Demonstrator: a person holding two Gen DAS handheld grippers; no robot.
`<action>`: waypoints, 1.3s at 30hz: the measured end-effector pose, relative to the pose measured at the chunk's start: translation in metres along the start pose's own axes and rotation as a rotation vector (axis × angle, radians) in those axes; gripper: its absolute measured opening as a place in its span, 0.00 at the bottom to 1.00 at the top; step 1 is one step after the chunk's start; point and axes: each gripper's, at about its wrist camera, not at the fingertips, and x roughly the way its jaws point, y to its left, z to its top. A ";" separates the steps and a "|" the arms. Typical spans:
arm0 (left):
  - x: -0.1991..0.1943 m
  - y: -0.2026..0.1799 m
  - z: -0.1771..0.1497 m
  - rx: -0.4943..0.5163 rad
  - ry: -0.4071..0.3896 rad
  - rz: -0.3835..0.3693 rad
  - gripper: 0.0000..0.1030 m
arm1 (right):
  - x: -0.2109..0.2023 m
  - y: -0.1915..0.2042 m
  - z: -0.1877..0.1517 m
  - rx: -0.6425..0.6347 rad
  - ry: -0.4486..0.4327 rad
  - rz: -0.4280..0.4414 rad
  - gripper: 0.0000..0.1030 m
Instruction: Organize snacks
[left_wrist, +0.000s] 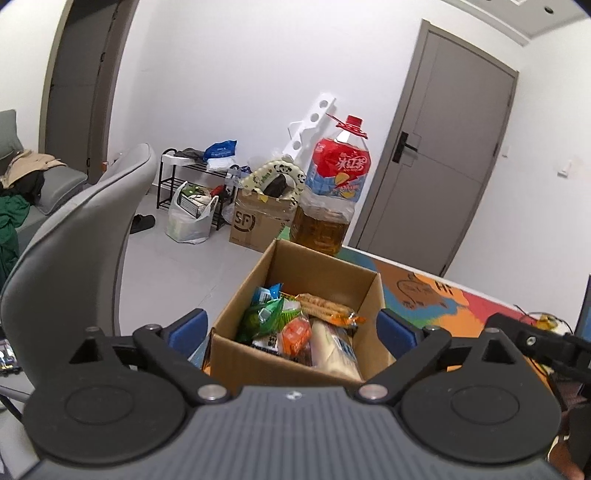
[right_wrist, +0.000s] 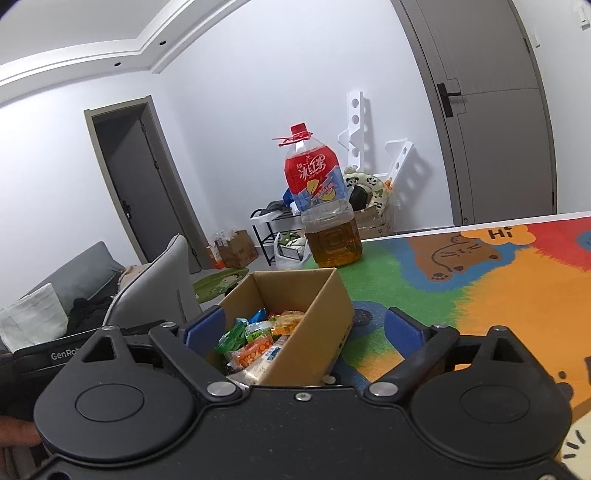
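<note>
Both blue-padded grippers, left (left_wrist: 293, 328) and right (right_wrist: 304, 328), gape wide, straddling the open brown cardboard box (left_wrist: 236, 354) of wrapped snacks (left_wrist: 295, 325), gripping nothing.

A large tea bottle (right_wrist: 322, 206) stood on the colourful cartoon mat (right_wrist: 498, 280), a grey chair (left_wrist: 85, 236) left, a grey door (left_wrist: 443, 155) far right.

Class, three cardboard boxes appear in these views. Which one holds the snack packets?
The open box on the colourful table mat, nearest both grippers; the others sit on the floor by the wall.
</note>
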 end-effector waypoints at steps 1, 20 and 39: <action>-0.003 0.000 0.000 0.005 -0.001 0.001 0.95 | -0.003 0.000 0.000 -0.003 -0.004 0.000 0.96; -0.047 -0.009 0.000 0.095 -0.033 -0.074 0.99 | -0.056 0.008 -0.006 -0.062 -0.003 -0.082 1.00; -0.036 -0.005 -0.007 0.118 0.064 -0.070 0.99 | -0.068 0.015 -0.011 -0.068 0.035 -0.118 1.00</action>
